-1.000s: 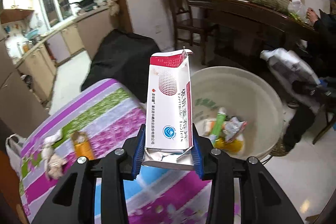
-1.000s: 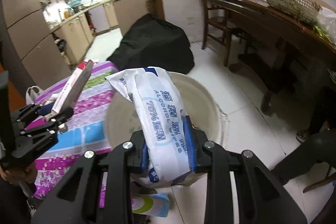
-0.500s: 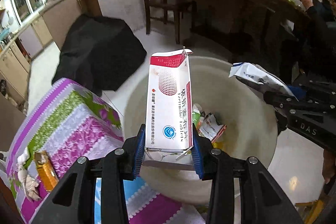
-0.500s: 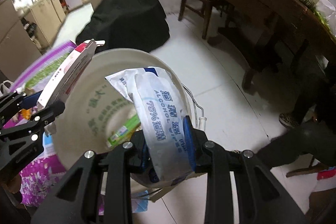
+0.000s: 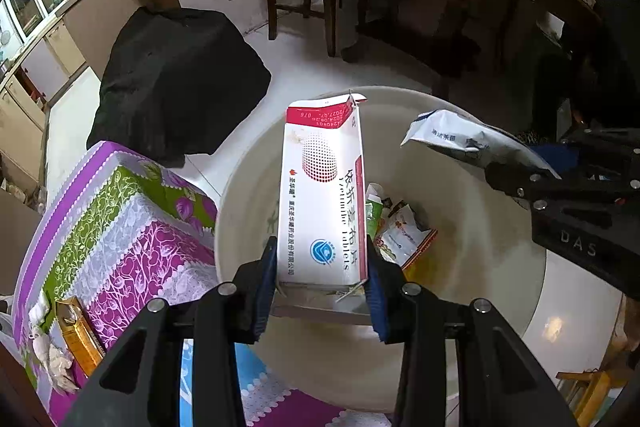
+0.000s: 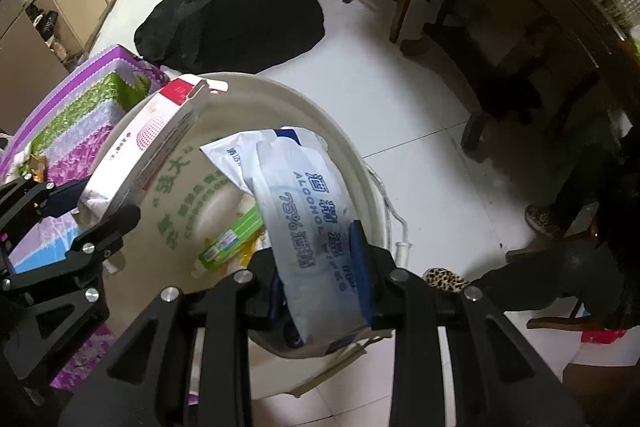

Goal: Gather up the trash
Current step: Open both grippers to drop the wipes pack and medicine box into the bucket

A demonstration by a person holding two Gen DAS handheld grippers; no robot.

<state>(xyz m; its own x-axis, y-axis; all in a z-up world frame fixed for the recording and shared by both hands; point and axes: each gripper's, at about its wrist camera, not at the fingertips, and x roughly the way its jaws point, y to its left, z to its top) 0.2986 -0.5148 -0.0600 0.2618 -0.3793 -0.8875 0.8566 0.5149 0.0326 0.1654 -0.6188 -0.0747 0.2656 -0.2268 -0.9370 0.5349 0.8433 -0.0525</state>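
Left wrist view: left gripper [image 5: 322, 291] clamps a tablet box [image 5: 324, 195] over the bucket [image 5: 240, 211]; right gripper [image 6: 320, 287] pinches a wipes pack [image 6: 308, 211].

White-and-red tablet box [image 5: 324, 195], top flap torn open, stands upright, clamped at its lower end, hanging over the bucket mouth. White alcohol wipes pack [image 6: 308, 215], blue print, crumpled, pinched at its lower end, also over the bucket. Cream plastic bucket [image 5: 480, 307] on the floor beside the purple-patterned cloth holds a green tube [image 6: 232, 239] and assorted wrappers [image 5: 400, 235].
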